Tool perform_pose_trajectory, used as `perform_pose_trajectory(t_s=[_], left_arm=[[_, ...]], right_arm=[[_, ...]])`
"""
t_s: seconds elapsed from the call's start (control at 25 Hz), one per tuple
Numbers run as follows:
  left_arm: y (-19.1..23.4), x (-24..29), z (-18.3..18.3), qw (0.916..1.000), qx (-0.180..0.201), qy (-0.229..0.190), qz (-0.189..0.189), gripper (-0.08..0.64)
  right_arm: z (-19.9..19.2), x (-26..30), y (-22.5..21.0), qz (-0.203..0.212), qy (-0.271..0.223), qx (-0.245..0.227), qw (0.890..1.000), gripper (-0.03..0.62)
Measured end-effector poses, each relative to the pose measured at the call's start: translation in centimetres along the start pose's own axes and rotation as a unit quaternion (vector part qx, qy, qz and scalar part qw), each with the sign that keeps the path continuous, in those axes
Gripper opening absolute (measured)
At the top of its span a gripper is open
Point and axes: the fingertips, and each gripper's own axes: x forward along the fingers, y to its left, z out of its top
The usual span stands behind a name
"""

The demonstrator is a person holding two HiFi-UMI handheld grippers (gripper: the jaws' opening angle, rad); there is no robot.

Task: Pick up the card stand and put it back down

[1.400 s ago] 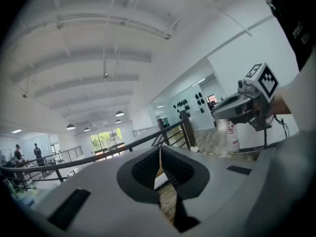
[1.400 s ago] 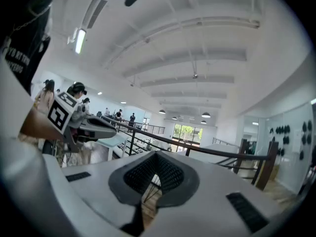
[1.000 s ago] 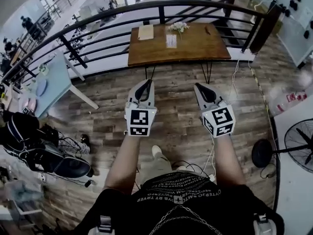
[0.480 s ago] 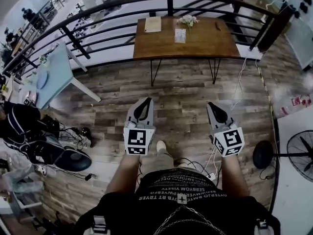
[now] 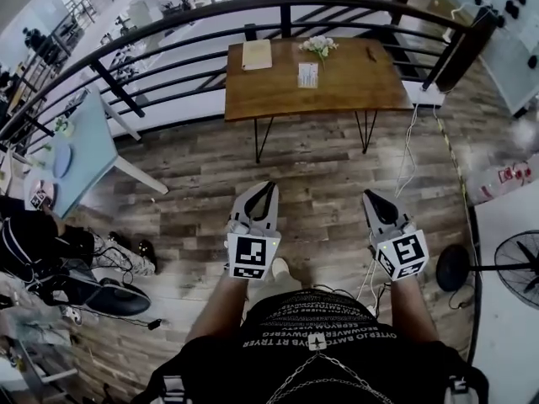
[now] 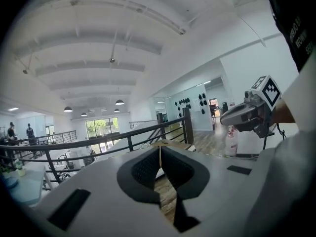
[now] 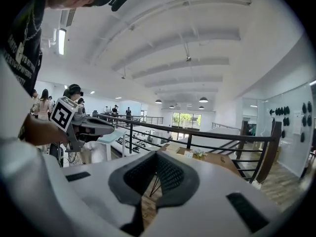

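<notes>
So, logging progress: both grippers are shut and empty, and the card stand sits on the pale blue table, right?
No: the head view shows the card stand on the brown wooden table by the railing. The left gripper and right gripper are indeed shut and empty.

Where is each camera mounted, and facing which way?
Head view: on the person's head, steeply down at floor, table; shows torso, left hand-held gripper, right hand-held gripper.
Left gripper view: on the left one, along shut jaws toward railing; right one at right.
Right gripper view: mirrored; left one at left.
Shared: table, railing.
</notes>
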Motion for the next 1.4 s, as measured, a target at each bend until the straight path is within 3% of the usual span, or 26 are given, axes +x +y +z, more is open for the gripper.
perform_pose_trajectory(t_s=[0.4,0.76,0.92,1.12,1.4], left_arm=[[6.4,3.7,-0.3,0.9999,0.001,0.002,-0.013,0.034],[9.1,5.7,-2.3,0.9991,-0.004,0.001,-0.043,0.034],[9.6,5.9,-1.9,0.9983,-0.014,-0.014,-0.054,0.034],[9.1,5.5,-2.6,0.9973,-0.013,-0.011,-0.071,0.034],[9.8,4.8,-2.1,0.9981,-0.027,-0.018,-0.053,0.034]], right_arm=[[2.3,6.5,-0.6,-0.013,0.008,0.017,1.0,0.014],[2.3,11.5,3.3,-0.002,0.012,0.025,1.0,0.014],[2.7,11.5,4.1,-0.008,0.02,0.015,1.0,0.014],[2.3,10.8,3.3,-0.031,0.029,0.035,0.998,0.014],[2.7,10.4,3.2,-0.025,0.024,0.029,0.999,0.014]])
